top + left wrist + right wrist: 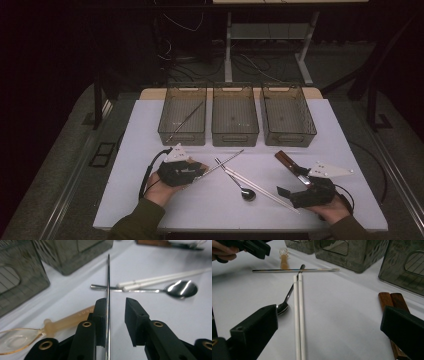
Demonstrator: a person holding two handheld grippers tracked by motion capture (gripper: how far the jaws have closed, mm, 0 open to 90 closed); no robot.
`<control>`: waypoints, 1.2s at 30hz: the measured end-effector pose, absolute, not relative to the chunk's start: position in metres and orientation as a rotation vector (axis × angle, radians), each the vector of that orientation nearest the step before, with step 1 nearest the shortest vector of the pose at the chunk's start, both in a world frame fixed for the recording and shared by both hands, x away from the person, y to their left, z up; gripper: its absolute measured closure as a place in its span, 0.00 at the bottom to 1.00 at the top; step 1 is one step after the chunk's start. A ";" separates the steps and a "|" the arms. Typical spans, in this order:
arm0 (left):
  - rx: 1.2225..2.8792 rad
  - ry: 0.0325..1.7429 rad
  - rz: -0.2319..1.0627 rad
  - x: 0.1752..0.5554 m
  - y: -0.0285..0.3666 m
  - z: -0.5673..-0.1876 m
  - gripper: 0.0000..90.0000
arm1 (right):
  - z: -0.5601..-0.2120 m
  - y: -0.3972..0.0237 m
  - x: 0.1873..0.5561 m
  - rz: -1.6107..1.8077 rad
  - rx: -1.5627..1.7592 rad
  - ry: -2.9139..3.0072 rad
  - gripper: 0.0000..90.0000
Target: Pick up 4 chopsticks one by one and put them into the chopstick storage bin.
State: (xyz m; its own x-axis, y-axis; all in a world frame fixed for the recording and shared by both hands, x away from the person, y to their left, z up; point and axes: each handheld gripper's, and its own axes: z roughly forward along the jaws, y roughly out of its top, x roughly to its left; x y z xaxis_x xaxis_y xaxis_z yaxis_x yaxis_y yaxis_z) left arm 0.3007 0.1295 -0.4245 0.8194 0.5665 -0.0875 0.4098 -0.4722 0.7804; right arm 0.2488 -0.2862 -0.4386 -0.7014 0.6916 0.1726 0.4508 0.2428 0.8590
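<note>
My left gripper (pixel 200 171) lies low over the table, left of centre. In the left gripper view a thin metal chopstick (pixel 108 277) runs between the jaws of my left gripper (pixel 116 305). It rests against the left jaw, and a gap stays to the right jaw. Beyond it lie a metal spoon (pixel 181 288) and a pair of white chopsticks (pixel 160 278). An amber plastic spoon (pixel 20 340) lies beside the left jaw. My right gripper (pixel 292 186) stands wide open near the front right. The white chopsticks (pixel 299 315) lie on the table between the spread jaws of my right gripper (pixel 329 315).
Three grey mesh bins (pixel 235 116) stand in a row at the back; the left bin (pixel 183 115) holds a metal chopstick. Two brown wooden sticks (pixel 286 159) lie right of centre, near my right gripper. The white table (pixel 150 200) has free room at its front.
</note>
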 end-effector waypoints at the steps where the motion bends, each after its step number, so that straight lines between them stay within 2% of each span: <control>1: 2.133 0.721 0.220 0.301 0.129 -0.426 0.79 | -0.439 -0.286 0.249 1.442 1.071 2.273 0.01; 23: 2.224 0.765 0.209 0.311 0.120 -0.449 0.84 | -0.439 -0.286 0.249 1.441 1.067 2.276 0.01; 36: 2.212 0.776 0.233 0.309 0.118 -0.452 0.89 | -0.439 -0.285 0.249 1.438 1.066 2.279 0.01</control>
State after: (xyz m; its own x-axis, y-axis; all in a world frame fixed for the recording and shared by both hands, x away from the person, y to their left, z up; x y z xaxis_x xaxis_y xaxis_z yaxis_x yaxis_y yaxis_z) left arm 0.3089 0.1185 -0.4521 0.7979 0.5982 -0.0747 0.4582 -0.5213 0.7199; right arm 0.2486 -0.2853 -0.4386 -0.7039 0.6897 0.1700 0.4505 0.2485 0.8575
